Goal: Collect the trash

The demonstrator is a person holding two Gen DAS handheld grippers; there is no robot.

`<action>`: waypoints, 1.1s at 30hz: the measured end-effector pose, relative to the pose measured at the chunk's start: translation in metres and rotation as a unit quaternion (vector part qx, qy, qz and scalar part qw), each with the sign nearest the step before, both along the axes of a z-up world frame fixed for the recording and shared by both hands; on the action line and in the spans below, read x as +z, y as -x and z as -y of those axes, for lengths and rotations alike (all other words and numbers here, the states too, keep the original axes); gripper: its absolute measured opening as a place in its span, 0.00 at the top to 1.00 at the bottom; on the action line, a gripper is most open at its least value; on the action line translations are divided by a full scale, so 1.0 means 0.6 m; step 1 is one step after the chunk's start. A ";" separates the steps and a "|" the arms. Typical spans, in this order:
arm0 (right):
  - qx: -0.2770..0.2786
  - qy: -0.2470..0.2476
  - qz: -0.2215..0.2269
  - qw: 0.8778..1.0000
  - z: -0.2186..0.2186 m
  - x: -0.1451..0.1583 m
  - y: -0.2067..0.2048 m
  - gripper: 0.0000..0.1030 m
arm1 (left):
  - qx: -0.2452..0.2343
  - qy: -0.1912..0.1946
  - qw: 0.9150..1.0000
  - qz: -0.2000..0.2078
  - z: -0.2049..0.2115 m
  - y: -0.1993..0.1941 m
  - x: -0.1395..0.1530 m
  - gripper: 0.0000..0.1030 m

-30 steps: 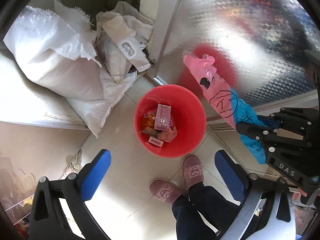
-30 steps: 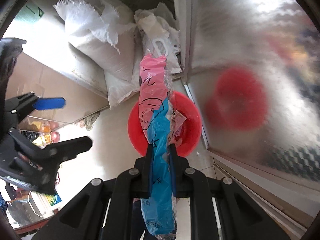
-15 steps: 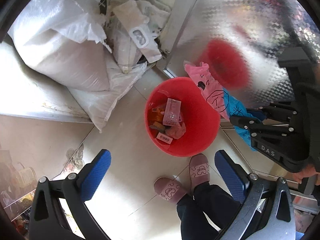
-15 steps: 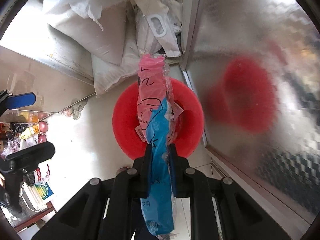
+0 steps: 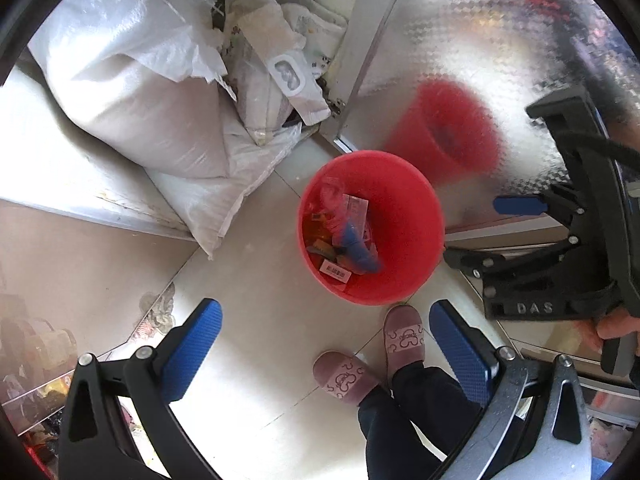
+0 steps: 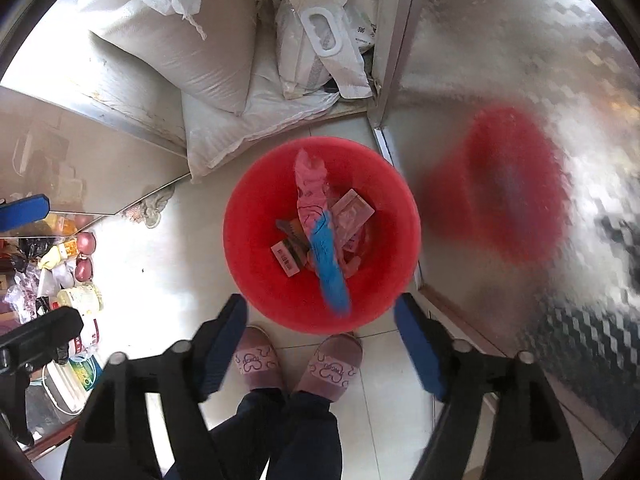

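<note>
Right wrist view looks straight down at a red bucket (image 6: 248,248) on the pale floor. The right gripper (image 6: 320,348) has just been opening, and now its blue pads stand wide apart with nothing between them. The pink and blue plastic bag (image 6: 320,236) is inside the bucket, on top of small boxes and wrappers. It looks blurry. Two pink slippers (image 6: 256,360) stand just beside the bucket's near rim, and dark trouser legs rise from them. White sacks (image 6: 180,40) are piled behind the bucket. A shiny metal wall (image 6: 520,60) beside the bucket shows a red blur of it.

From the left wrist view, the left gripper (image 5: 324,344) hangs above the floor near the bucket (image 5: 408,216). Its blue pads are far apart and hold nothing. The right gripper (image 5: 500,232) shows on the other side of the bucket, wide open too.
</note>
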State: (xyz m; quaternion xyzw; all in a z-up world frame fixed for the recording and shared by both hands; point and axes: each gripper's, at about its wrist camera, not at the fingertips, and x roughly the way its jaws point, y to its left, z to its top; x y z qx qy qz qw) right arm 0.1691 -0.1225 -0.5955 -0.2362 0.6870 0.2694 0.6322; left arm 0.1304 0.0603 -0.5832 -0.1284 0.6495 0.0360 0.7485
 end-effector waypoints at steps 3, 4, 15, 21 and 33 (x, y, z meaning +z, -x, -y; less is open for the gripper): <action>-0.001 -0.009 0.013 1.000 0.004 0.039 0.014 0.12 | 0.006 -0.001 1.000 0.006 0.003 0.010 0.037 0.00; 0.002 -0.013 0.022 1.000 0.005 0.057 0.020 0.09 | 0.008 -0.003 1.000 0.008 0.005 0.015 0.054 0.00; 0.016 -0.055 0.080 0.995 0.017 0.339 0.073 0.01 | 0.053 -0.025 0.996 0.063 0.016 0.072 0.330 0.00; 0.021 -0.085 0.125 0.988 0.023 0.526 0.093 0.01 | 0.058 -0.041 0.991 0.112 0.034 0.090 0.507 0.00; -0.082 -0.127 0.232 0.961 0.077 0.787 0.162 0.01 | -0.017 -0.035 0.973 0.228 0.068 0.146 0.777 0.00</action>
